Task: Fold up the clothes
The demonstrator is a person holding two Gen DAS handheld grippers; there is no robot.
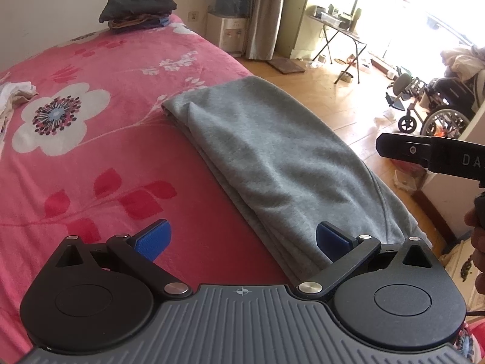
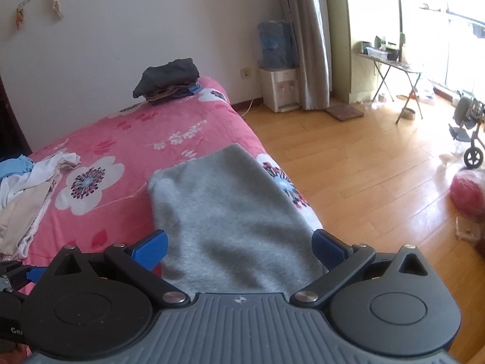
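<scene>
In the left wrist view, the left gripper [image 1: 241, 238] hangs over the bed [image 1: 91, 157] with its blue-padded fingers [image 1: 153, 239] spread wide and nothing between them. The grey garment [image 1: 272, 157], folded into a long strip, lies on the pink flowered bedspread along the bed's edge nearest the wooden floor [image 1: 342, 97]. The garment's near end runs just beside the right-hand finger, which sits over it; whether that finger touches the cloth is hard to tell from this angle. Beyond the garment, at the far corner of the bed against the wall, sits a stack of folded clothes [image 1: 138, 10] with a dark piece on top. Well to the left of the garment, pale unfolded clothes [image 1: 15, 94] lie at the frame's edge. To the right of the garment, over the floor, the right gripper [image 1: 424, 154] enters the picture, with part of a hand [image 1: 477, 242] below it.

In the right wrist view, the right gripper [image 2: 239, 245] is likewise parted wide and empty, held above the near end of the grey garment [image 2: 224, 212], which fills the gap between the fingers [image 2: 151, 248]. The folded stack [image 2: 169, 80] stands beyond the garment by the wall. Left of the garment is a heap of white, beige and light blue clothes [image 2: 27, 191]. A wheelchair [image 2: 469, 130] stands on the floor far to the garment's right.
</scene>
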